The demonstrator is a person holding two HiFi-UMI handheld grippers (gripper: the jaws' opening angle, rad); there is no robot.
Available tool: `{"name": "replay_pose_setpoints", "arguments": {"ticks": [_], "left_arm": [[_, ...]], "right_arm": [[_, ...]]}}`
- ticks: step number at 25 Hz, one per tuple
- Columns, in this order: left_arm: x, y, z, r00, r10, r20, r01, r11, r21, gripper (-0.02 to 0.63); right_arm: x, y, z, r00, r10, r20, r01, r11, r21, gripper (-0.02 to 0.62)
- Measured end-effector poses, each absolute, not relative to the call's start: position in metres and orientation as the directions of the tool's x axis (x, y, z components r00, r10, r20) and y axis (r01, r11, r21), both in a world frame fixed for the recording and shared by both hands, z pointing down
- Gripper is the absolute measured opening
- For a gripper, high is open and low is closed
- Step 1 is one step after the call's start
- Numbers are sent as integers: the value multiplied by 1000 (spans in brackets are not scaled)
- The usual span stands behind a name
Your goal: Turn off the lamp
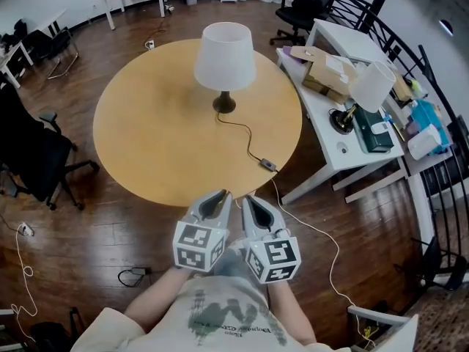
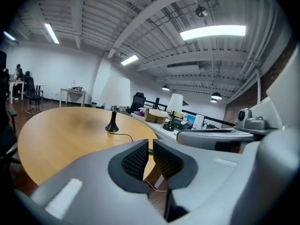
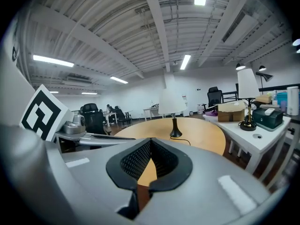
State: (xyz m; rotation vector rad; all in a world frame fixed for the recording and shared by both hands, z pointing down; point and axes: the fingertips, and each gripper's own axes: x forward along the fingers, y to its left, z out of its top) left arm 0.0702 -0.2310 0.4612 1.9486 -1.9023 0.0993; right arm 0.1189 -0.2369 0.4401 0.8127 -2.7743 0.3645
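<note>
Tools sit low in mid-frame, both empty: left tool (image 1: 218,196) a slit apart, right tool (image 1: 249,200) clenched. Beyond, at the table's (image 1: 146,138) near right edge, the cord switch (image 1: 268,165) looks light, rigid and likely to skid, so pin it from above. Farther up, mid-table, stands the lamp (image 1: 225,57), with a white shade and dark base.

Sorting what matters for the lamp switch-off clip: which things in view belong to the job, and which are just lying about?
Job: table lamp; cord; inline switch.
Lying about: second lamp on white desk; cardboard box; office chair.
</note>
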Motion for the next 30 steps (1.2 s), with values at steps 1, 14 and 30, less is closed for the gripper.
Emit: {"name": "replay_pose_setpoints", "arguments": {"ticks": [1, 14, 30], "left_arm": [[71, -224, 455, 60, -947, 317, -972, 17, 235, 29], [58, -150, 398, -18, -985, 172, -975, 56, 214, 2], [53, -112, 384, -54, -990, 133, -980, 78, 181, 0]], "right_arm": [[118, -231, 435, -824, -495, 275, -548, 819, -168, 0], [112, -172, 403, -857, -464, 225, -499, 856, -137, 0], [103, -139, 392, -879, -431, 202, -460, 879, -124, 0]]}}
